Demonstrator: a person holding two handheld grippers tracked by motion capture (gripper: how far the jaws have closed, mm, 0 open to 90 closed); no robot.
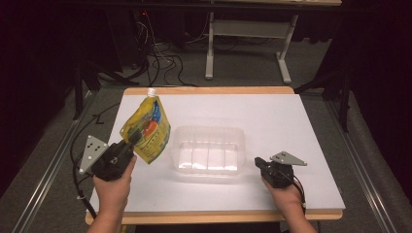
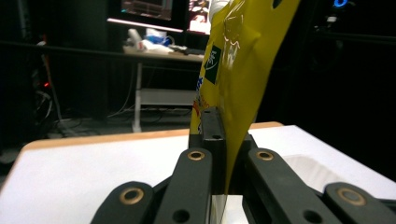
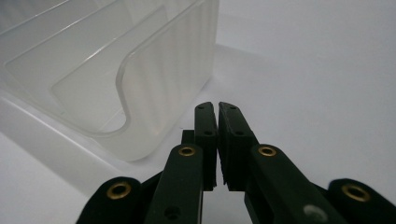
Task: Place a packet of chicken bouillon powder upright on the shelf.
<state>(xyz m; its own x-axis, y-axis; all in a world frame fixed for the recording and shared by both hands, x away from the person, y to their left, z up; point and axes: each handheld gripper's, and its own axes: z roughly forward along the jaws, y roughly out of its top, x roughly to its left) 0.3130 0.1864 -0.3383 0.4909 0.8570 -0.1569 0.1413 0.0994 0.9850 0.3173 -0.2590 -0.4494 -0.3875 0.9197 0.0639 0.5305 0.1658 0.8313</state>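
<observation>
A yellow spouted pouch (image 1: 147,127) with a white cap is held tilted above the left part of the white table (image 1: 272,116). My left gripper (image 1: 132,141) is shut on the pouch's lower edge; in the left gripper view the yellow pouch (image 2: 238,74) rises from between the closed jaws (image 2: 224,154). A clear plastic tub (image 1: 209,150) stands in the middle of the table, to the right of the pouch. My right gripper (image 1: 259,161) rests on the table just right of the tub, jaws shut on nothing (image 3: 218,109), beside the tub's wall (image 3: 154,88).
A table frame with white legs (image 1: 210,48) and cables (image 1: 160,58) stand on the floor beyond the table. Metal rails (image 1: 48,160) run along both sides of the table. A grey three-cornered plate (image 1: 92,150) sits on the left gripper.
</observation>
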